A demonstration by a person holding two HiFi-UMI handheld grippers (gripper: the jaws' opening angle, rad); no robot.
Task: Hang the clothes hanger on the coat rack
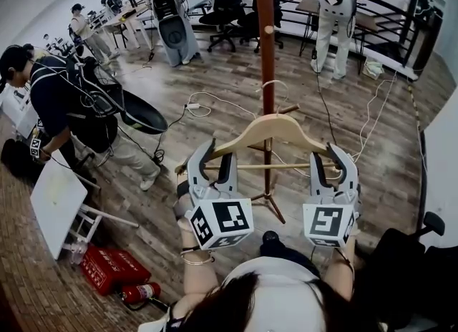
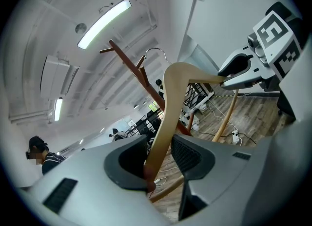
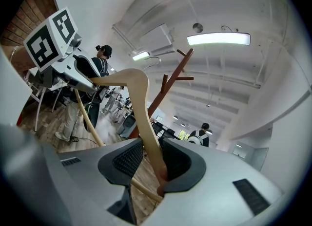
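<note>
A pale wooden clothes hanger (image 1: 268, 127) with a thin crossbar hangs in the air in front of me, held by its two ends. My left gripper (image 1: 215, 164) is shut on the hanger's left arm (image 2: 170, 98), and my right gripper (image 1: 333, 164) is shut on the right arm (image 3: 139, 93). The hanger's wire hook (image 1: 273, 84) stands right beside the brown pole of the coat rack (image 1: 265, 37), a little above a short peg (image 1: 288, 109). In the gripper views the rack's angled pegs (image 2: 134, 66) (image 3: 168, 84) rise behind the hanger. I cannot tell whether the hook touches the pole.
The rack's feet (image 1: 270, 202) stand on a wood floor crossed by cables (image 1: 215, 98). A crouching person (image 1: 64, 101) and a white folding table (image 1: 57, 202) are at left. A red box (image 1: 111, 266) lies lower left. More people, office chairs (image 1: 225, 1) and a railing stand behind.
</note>
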